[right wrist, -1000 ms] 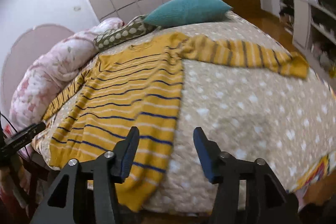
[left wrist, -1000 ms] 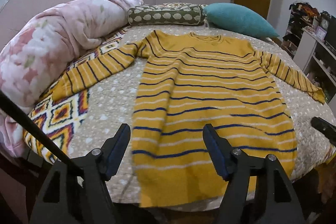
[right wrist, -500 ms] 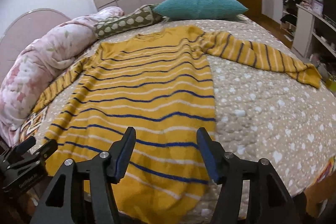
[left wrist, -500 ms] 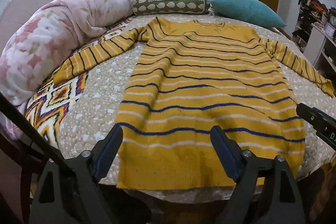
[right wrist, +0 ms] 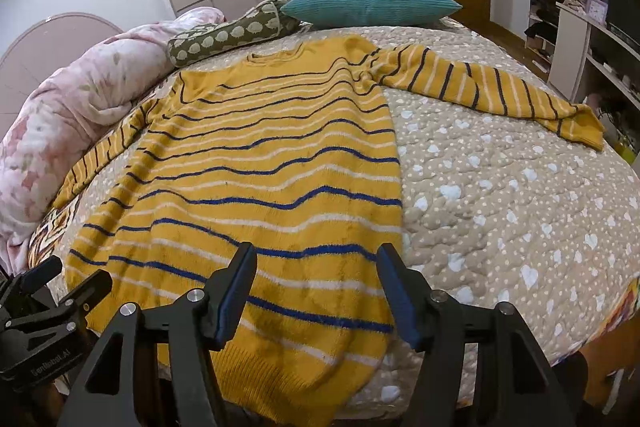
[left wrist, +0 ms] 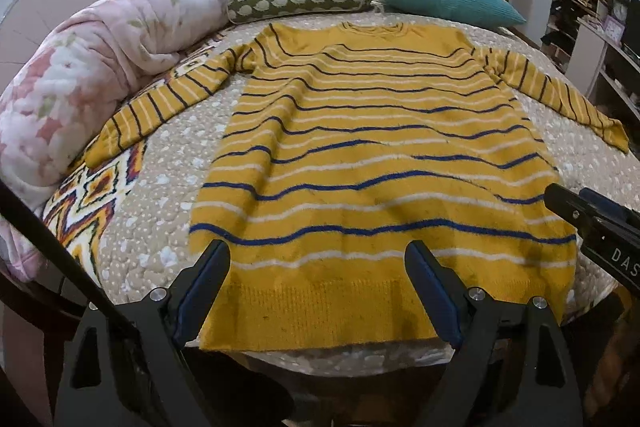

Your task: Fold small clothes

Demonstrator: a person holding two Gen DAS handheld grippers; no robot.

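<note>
Sweater, mustard-yellow knit with blue and white stripes (left wrist: 372,155), flat, face-up on beige dotted quilt (right wrist: 500,195), sleeves spread, hem at near edge. Step: approach before first fold, nothing grasped. Left gripper (left wrist: 318,291) jaws just widened, apart above hem, left part; right gripper (right wrist: 314,291) jaws just widened, apart over hem's right part. Next: descend, pinch hem. Left view alone shows patterned blanket (left wrist: 88,195); right view shows whole right sleeve.

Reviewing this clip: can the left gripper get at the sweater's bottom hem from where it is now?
Probably yes. The left gripper is open, its jaws having just widened, with the sweater hem lying flat on the bed edge right ahead, nothing between.
</note>
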